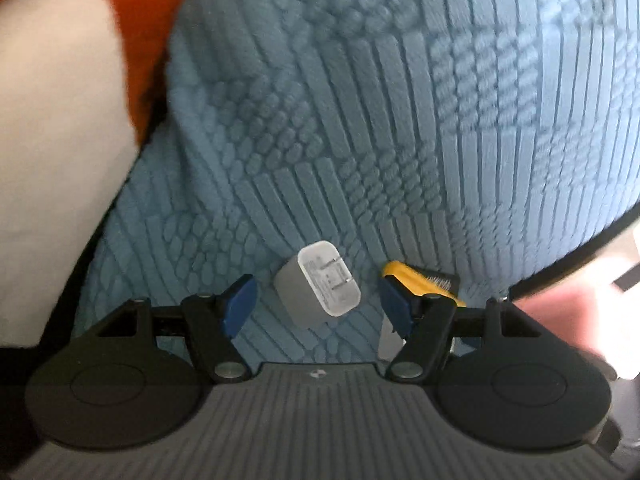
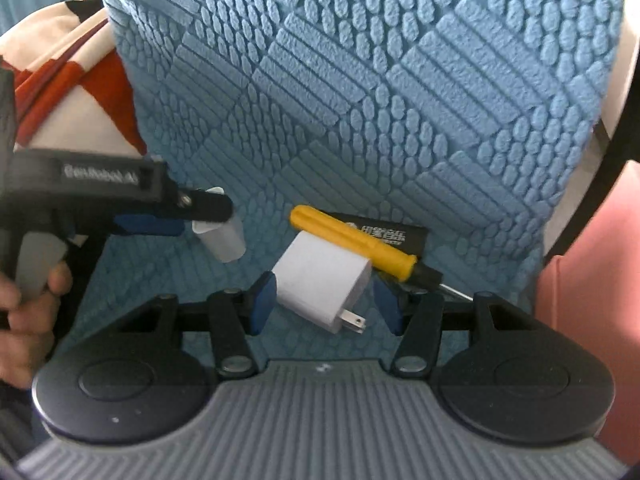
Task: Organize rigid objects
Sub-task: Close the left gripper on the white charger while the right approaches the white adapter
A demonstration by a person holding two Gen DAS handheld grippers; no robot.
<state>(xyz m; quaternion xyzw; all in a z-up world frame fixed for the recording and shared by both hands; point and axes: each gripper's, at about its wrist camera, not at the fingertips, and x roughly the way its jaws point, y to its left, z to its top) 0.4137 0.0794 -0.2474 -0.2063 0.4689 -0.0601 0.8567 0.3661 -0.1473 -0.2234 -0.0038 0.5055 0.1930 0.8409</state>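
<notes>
I am holding my left tongs [image 1: 318, 306] spread wide around a small white charger [image 1: 318, 285] that is lying prongs-up on the blue textured mat [image 1: 360, 120], with neither blue pad touching it. My right tongs [image 2: 326, 306] are also standing spread, framing a larger white charger [image 2: 322, 286] that is resting on the same mat with its prongs pointing toward me. A yellow-handled screwdriver [image 2: 352, 242] is lying just behind that charger, over a black card [image 2: 394, 232], and the small charger [image 2: 224, 242] is sitting well to their left.
</notes>
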